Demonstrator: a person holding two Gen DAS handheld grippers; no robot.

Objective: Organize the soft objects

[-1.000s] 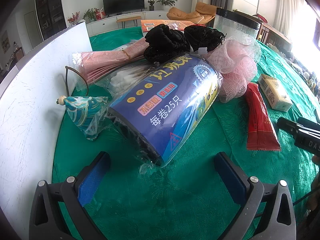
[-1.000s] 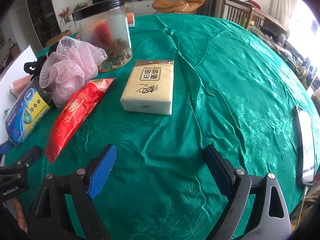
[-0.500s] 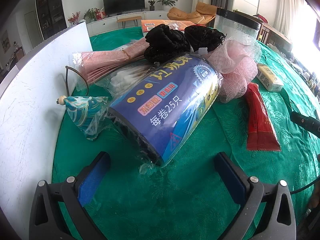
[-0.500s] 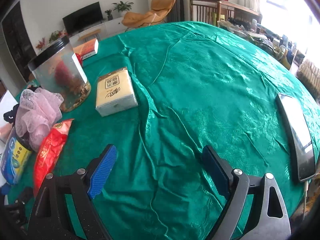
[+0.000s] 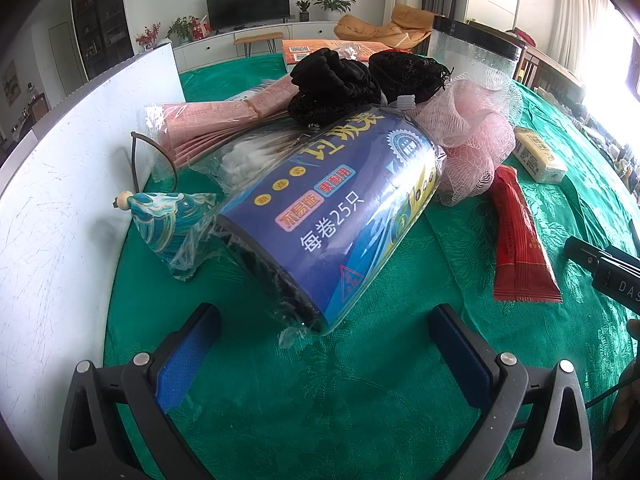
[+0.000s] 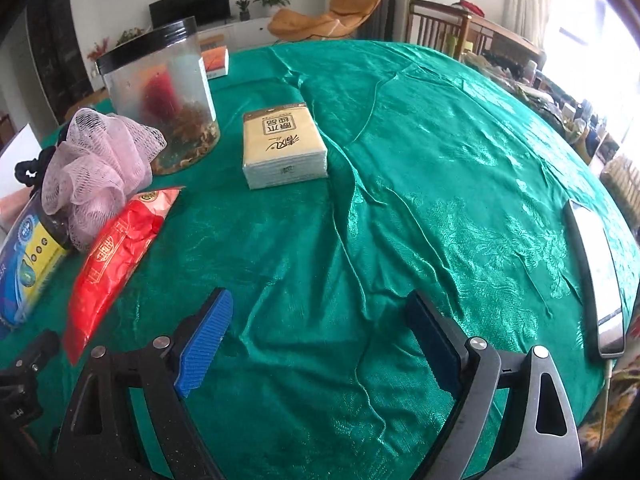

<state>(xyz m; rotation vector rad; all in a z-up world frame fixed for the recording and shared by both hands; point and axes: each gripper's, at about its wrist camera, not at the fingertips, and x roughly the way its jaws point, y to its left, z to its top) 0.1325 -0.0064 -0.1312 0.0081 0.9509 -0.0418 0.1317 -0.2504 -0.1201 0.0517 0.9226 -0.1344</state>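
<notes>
Both grippers—left gripper (image 5: 324, 344), right gripper (image 6: 320, 340)—gape wide, holding nothing. Blue plastic-wrapped bag roll (image 5: 332, 216) lies just ahead of the left gripper, against the pink mesh bath sponge (image 5: 476, 140)—slick film risks slipping, dragging the sponge.

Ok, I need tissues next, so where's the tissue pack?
In the right wrist view the tissue pack lies upper middle on the green tablecloth, just right of the clear jar.

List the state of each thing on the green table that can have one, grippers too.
Left gripper: open, empty.
Right gripper: open, empty.
Blue plastic-wrapped roll of trash bags: lying on its side, sealed.
Pink mesh bath sponge: resting against the roll.
Red foil packet: lying flat, sealed.
Beige tissue pack: flat, unopened.
Clear jar with black lid: upright, lidded.
</notes>
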